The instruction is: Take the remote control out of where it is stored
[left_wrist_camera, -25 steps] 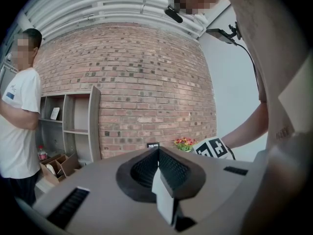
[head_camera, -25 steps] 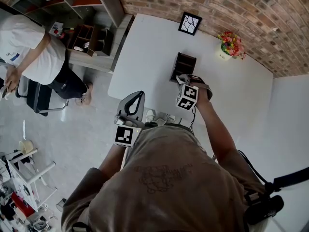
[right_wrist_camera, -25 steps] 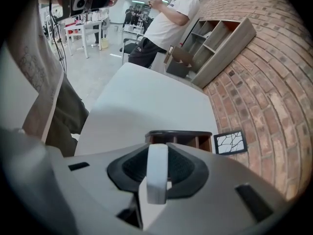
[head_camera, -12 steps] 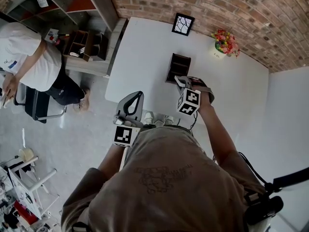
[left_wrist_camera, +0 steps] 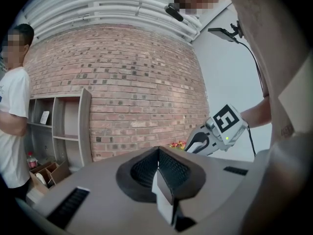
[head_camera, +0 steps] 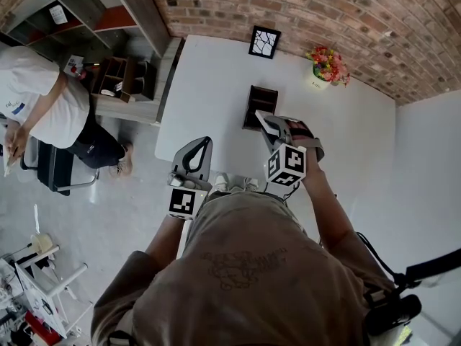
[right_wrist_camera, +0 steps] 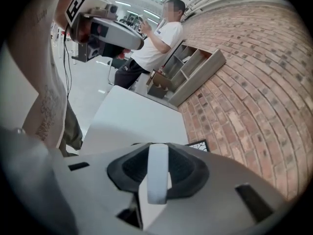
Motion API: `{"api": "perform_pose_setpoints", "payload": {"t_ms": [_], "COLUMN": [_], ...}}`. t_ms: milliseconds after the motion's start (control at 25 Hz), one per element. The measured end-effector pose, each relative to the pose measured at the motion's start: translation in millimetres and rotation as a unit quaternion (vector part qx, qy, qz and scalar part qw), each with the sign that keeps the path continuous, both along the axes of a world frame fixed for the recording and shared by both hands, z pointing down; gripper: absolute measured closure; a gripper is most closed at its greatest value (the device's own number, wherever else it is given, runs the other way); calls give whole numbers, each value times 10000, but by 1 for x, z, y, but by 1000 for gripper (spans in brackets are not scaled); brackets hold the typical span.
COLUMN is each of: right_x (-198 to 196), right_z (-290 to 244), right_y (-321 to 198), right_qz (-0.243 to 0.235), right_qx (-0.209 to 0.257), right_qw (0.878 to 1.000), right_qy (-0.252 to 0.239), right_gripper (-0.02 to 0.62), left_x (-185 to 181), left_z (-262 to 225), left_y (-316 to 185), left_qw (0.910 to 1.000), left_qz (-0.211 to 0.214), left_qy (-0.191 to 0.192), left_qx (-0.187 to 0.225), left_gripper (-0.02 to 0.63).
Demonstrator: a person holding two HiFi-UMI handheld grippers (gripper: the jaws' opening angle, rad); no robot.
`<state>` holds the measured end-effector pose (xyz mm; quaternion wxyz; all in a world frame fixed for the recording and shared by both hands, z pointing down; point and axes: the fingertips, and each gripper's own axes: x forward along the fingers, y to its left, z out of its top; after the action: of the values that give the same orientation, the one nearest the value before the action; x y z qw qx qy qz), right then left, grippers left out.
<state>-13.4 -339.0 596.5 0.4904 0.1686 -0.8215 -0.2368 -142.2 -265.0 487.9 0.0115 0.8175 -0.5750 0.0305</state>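
Observation:
A slim white remote control stands upright between the pads of my right gripper, which is shut on it. In the head view the right gripper hangs just above and in front of the dark brown storage box on the white table, pointing down at a slant. My left gripper is held level off the table's near left corner, its jaws shut with nothing between them. The left gripper view also catches the right gripper at the right.
A black-framed picture and a pot of flowers stand by the brick wall at the table's far edge. A person in a white shirt stands at the left near grey shelves and a low bench with a wooden box.
My right gripper has risen up and away from the storage box with the remote in its jaws. The left gripper has stayed where it was.

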Motion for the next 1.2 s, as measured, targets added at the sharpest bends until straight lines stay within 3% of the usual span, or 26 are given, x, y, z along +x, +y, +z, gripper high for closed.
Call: {"api": "perform_pose_setpoints", "payload": {"t_ms": [280,600,720,920,1200], "right_x": [3,17,23,40,68], "right_z": [-60,-126,-152,-195,-251], "right_y": [1,4,7,11,18], "right_qz": [203,380,380,488,637], "right_qx": [529,1337,1740,2530,3109], "right_qw": [9949,9759,9643,9344,9051], "right_qy": [-829,-1682,-1962,-2461,-2829], "right_gripper": [506,506,506,506,506], "left_x": [3,0,-3,-7,-11], "left_z": [-15,-46,-64,-90,-118], "left_y": [-12,-31,-35,-41,-44], "left_qw": [9998,9990,9982,9972,9945], "left_qz": [18,5,-25,-64,-78], "left_qy": [-66,-28,15,90,-202], "left_qx": [202,453,595,738,1028], "left_gripper": [594,594,594,594,594]}}
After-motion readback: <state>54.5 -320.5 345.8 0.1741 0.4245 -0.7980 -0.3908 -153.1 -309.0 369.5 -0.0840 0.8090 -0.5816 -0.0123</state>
